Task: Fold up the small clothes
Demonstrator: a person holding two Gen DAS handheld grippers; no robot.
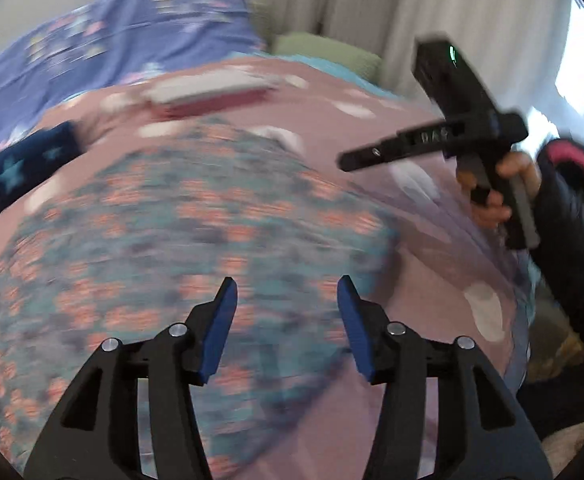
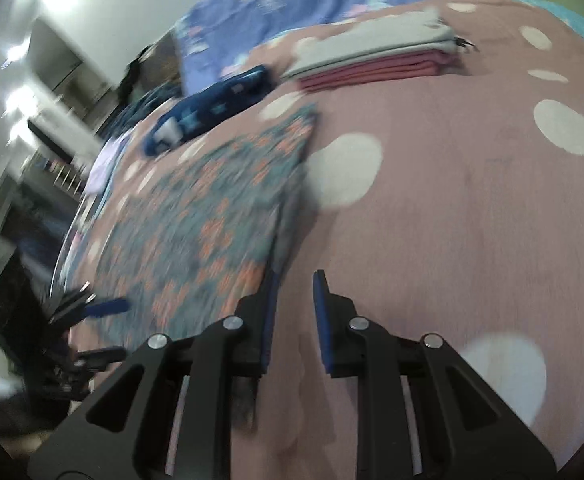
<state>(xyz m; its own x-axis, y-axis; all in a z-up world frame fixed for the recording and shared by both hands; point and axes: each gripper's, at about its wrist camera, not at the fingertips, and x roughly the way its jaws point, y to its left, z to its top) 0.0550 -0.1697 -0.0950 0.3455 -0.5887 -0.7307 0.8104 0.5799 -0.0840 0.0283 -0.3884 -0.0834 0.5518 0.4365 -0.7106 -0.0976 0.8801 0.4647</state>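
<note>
A teal garment with an orange flower print [image 1: 180,240] lies flat on the pink polka-dot bedspread [image 1: 371,92]. It also shows in the right wrist view [image 2: 204,216], left of centre. My left gripper [image 1: 288,300] is open and empty, hovering over the garment's near part. My right gripper [image 2: 295,292] is open and empty, above bare bedspread [image 2: 471,208] just right of the garment's edge. The right gripper's body [image 1: 471,136] shows in a hand at the right of the left wrist view. Both views are motion-blurred.
A folded stack, grey on pink [image 2: 375,58], lies at the back of the bed, also in the left wrist view [image 1: 212,96]. A dark blue star-print garment [image 2: 208,114] lies at the left. A purple patterned sheet [image 1: 124,36] and curtains [image 1: 371,8] are behind.
</note>
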